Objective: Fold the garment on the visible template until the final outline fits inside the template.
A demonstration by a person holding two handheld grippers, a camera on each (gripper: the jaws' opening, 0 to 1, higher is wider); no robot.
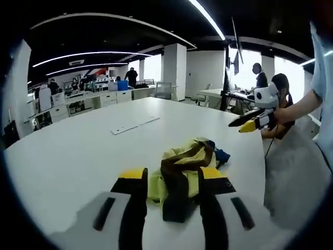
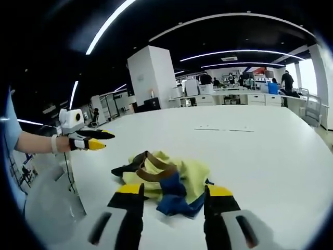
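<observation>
Crumpled yellow, brown and blue cloth garment [image 1: 187,172] [image 2: 166,179] bunched on white table [image 1: 78,151] [image 2: 260,156]. Sits just ahead of left gripper [image 1: 174,182] and right gripper [image 2: 174,195], both gaping, gripping nothing.

Long light strips [image 1: 208,18] are glowing across a dark ceiling [image 2: 47,47], and a broad white table [image 1: 73,151] is stretching out toward a square white pillar [image 1: 175,70]. Daylight is pouring through windows [image 1: 250,67] on one side, while people are standing among white desks [image 2: 244,96] at the far end.
</observation>
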